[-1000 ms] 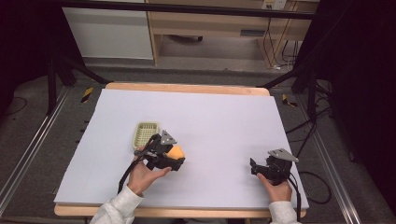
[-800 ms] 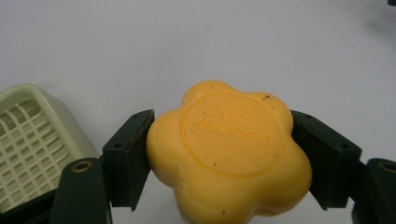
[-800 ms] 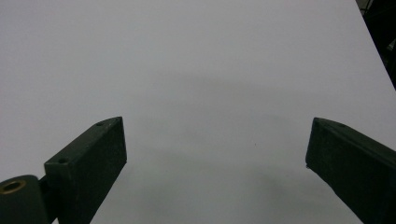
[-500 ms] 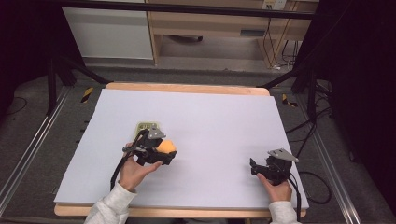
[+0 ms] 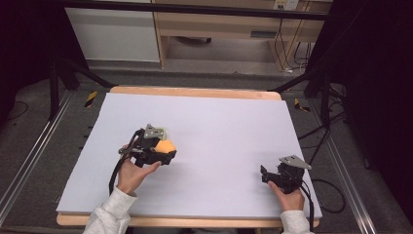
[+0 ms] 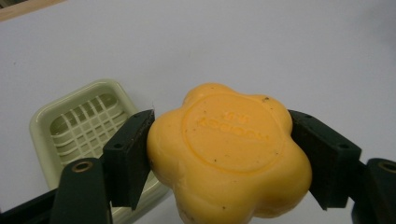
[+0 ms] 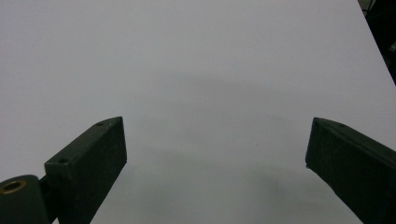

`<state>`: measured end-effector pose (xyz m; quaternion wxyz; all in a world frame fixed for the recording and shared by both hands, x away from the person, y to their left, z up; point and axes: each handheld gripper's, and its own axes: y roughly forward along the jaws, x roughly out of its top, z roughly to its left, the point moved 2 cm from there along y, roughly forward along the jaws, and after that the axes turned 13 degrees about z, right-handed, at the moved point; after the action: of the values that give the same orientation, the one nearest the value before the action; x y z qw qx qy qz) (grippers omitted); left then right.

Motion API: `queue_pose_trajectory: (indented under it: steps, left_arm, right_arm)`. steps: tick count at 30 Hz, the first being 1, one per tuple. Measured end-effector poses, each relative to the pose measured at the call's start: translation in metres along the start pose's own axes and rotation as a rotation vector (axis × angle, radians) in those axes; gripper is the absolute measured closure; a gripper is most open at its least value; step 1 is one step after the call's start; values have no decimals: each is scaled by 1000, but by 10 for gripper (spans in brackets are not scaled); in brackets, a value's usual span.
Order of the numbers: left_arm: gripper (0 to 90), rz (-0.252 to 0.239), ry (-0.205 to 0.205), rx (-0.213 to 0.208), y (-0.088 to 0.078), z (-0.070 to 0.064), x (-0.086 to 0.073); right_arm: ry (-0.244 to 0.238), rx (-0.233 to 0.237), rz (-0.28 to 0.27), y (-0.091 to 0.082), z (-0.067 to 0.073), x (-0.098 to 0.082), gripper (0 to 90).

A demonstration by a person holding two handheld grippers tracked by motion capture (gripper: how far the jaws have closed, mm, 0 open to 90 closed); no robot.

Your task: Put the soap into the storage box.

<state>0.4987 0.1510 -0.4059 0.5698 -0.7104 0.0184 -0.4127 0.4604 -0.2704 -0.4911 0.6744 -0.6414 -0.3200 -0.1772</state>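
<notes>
The left tool (image 5: 163, 148) grips an orange soap bar (image 6: 229, 151), its 2 black jaws pressed against opposite sides. The bar is flower-shaped with rounded lobes, smooth and waxy, speckled with a few dark flecks; a raised ring on its top face encloses embossed lettering too soft to read. In the left gripper view its lower edge is cut off by the frame. Below and to the left of it there sits a pale green soap dish (image 6: 86, 123), a glossy rounded rectangle with a slatted grid floor; the left jaw and the bar cover its near corner. In the high view the dish is almost wholly hidden behind the tool, with only a pale sliver beside the grey plate. The left hand (image 5: 131, 173) reaches in from the bottom, sleeve in light grey knit, wrist angled so the tool points right and slightly away, held over the left-centre of the tabletop (image 5: 219, 122), a matte, pale lavender-white sheet on a wooden-edged board.

The right tool (image 7: 215, 170) stands wide, nothing between its blocky matte black jaws, only bare tabletop beyond. The right hand (image 5: 287, 197) rests low near the front right corner, the tool pointing left.
</notes>
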Motion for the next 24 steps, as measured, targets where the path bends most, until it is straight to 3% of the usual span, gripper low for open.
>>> queue_pose_trajectory:
  steps: [9, 24]
  left_arm:
    - [266, -10, -42, 31, 0, 17, 0]
    - [266, -21, -72, 75, 4, 35, 8]
  right_arm:
    - [0, 0, -1, 0, 0, 0, 57]
    - [-2, -2, -2, 0, 0, 1, 57]
